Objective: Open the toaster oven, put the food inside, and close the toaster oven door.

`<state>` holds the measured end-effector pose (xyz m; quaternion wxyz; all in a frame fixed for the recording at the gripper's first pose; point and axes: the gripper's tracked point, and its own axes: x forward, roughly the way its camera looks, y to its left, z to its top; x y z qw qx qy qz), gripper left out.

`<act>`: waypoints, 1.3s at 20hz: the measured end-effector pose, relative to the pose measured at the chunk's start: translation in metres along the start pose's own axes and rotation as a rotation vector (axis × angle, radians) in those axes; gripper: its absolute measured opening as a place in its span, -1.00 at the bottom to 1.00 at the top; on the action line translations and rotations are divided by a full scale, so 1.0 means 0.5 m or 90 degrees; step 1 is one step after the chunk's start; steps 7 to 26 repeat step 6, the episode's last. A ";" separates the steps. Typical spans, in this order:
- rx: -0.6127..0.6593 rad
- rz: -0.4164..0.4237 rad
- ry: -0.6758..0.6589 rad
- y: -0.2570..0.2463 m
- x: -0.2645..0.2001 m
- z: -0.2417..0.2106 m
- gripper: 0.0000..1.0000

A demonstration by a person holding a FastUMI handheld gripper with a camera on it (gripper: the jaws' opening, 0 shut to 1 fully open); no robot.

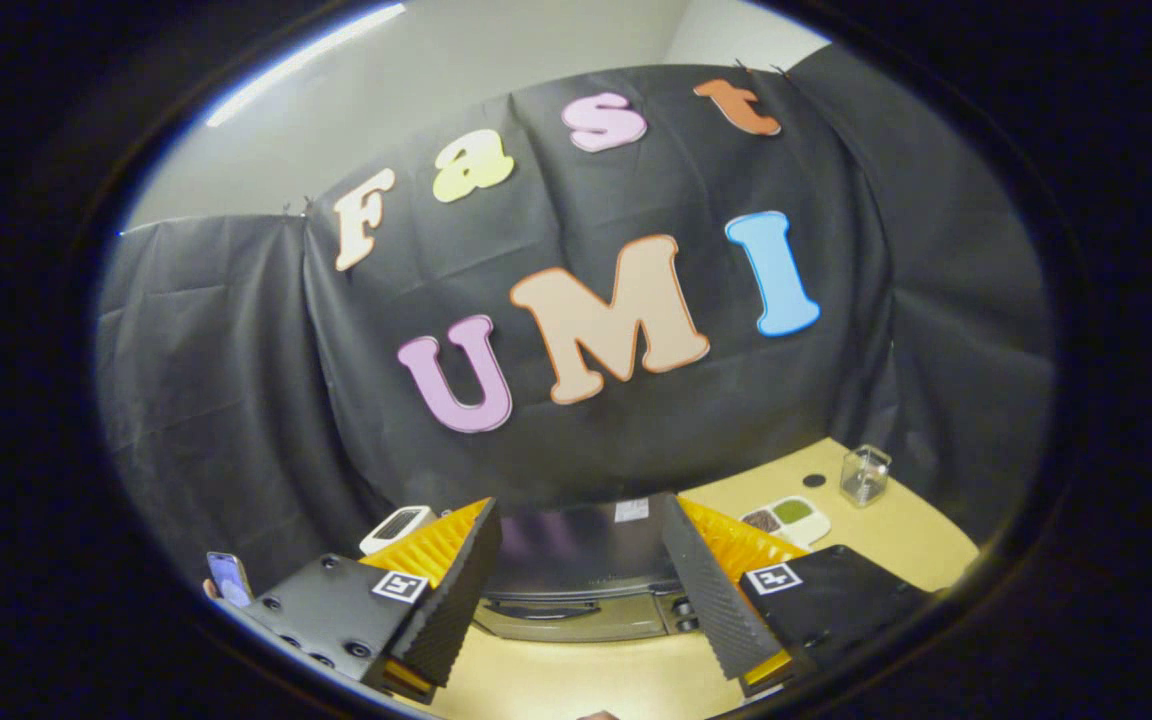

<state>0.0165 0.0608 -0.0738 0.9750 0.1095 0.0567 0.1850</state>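
Note:
A dark toaster oven [581, 575] sits on the tan table [896, 545] just beyond my fingers, seen from above and in front. Its door looks closed, with a handle [546, 606] along the top of the front and knobs [684, 612] at the right. My gripper [586, 600] is open, held well above the table, its two fingers framing the oven with nothing between them. A small white tray [786, 520] with dark and green food stands to the right of the oven.
A clear glass jar [865, 475] stands at the back right of the table, with a small black dot [814, 480] beside it. A white device [396, 527] lies left of the oven. A phone [228, 578] shows at the far left.

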 end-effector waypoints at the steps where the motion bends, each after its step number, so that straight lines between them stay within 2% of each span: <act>1: -0.001 0.010 -0.009 -0.002 -0.018 0.017 0.98; 3: -0.015 0.011 -0.030 -0.030 -0.054 0.044 0.98; 6: -0.046 -0.005 -0.029 -0.095 -0.103 0.040 0.98; 26: -0.046 -0.005 -0.029 -0.095 -0.103 0.040 0.98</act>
